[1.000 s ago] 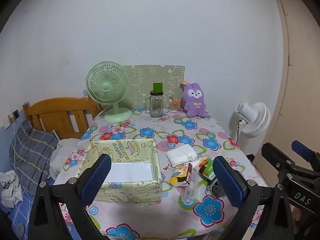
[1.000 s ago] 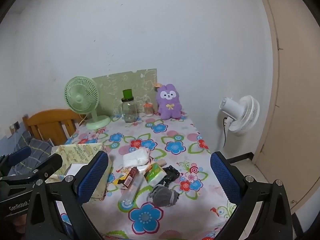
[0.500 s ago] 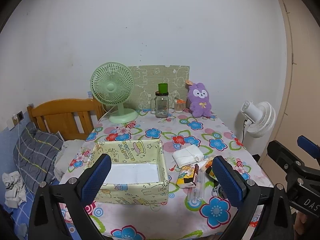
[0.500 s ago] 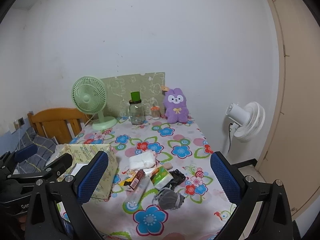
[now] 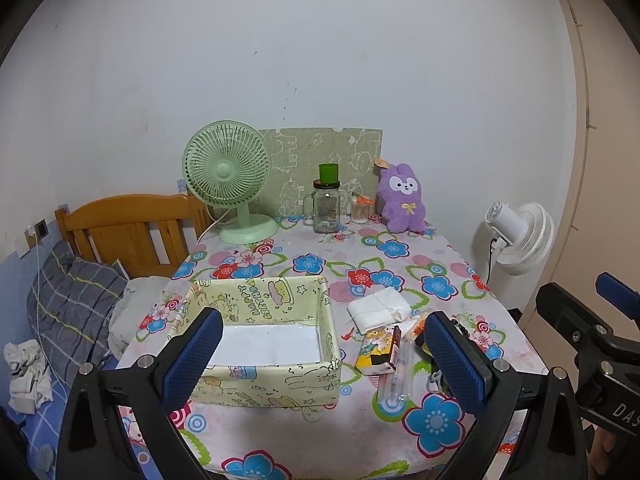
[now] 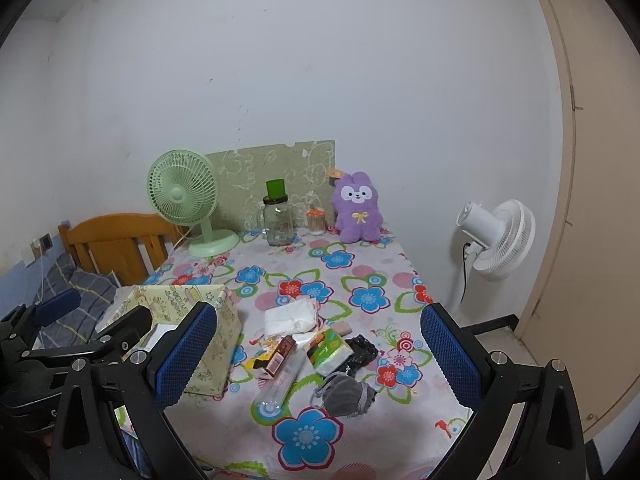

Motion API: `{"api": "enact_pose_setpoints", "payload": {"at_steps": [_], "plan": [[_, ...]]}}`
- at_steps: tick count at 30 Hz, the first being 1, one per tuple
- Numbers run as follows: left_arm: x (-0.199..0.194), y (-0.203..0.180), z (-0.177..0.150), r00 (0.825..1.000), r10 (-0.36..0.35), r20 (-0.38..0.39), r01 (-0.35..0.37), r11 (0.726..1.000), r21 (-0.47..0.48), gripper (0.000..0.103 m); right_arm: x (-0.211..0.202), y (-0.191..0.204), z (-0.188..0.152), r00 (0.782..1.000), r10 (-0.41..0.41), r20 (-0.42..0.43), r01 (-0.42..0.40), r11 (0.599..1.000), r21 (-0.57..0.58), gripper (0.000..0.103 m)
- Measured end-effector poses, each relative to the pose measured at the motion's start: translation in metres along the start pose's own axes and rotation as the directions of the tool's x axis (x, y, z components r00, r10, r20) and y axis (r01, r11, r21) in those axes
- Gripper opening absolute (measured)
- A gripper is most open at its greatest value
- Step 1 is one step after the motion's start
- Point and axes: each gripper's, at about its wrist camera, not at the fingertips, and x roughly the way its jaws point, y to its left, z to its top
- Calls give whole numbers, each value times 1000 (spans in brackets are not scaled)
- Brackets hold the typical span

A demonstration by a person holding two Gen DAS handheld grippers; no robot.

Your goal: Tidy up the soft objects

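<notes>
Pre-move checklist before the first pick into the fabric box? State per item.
1. Left gripper open and holding nothing: ok.
2. Right gripper open and holding nothing: ok.
3. Fabric box open-topped, only its white liner showing inside: ok.
4. Soft targets reachable: white folded cloth and grey pouch lie uncovered on the table: ok.
5. Clutter near targets: clear tube, green tissue pack and brown carton crowd the pile between cloth and pouch: not ok.
6. Black item soft or not: cannot tell.
</notes>
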Motion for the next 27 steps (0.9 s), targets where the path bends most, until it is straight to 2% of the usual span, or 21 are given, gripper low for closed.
{"api": "enact_pose_setpoints", "payload": {"at_steps": [27], "plan": [[17,-5,2,1000,1,-14,-1,1000,30,101,15,3,4,1000,24,-15,-24,1000,14,103]]}}
